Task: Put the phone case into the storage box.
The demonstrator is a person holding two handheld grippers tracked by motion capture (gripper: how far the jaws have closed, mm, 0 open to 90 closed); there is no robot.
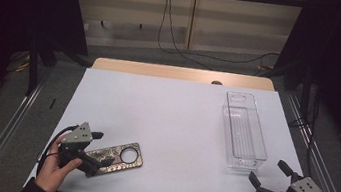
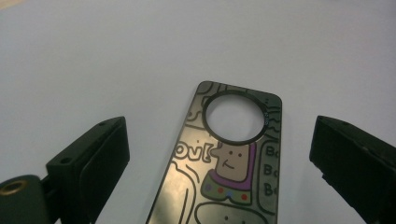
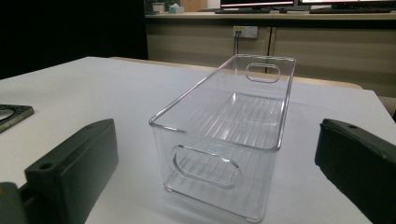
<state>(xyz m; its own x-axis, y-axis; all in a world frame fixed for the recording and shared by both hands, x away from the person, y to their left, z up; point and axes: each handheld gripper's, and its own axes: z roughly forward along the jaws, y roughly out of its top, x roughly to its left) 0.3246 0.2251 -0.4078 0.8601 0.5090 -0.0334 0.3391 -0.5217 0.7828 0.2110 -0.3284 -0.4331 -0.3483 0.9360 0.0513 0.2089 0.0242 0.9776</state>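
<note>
Jaws of the left hand-held gripper stand wide apart, straddling the phone case on the worktop without contact.

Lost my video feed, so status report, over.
Left gripper open, astride the cartoon phone case lying flat. Right gripper open, facing clear bin. Nothing between.

One phone case with cartoon drawings lies on the table, and one clear plastic bin stands there too. Two hand-held grippers are out, a left gripper and a right gripper.
</note>
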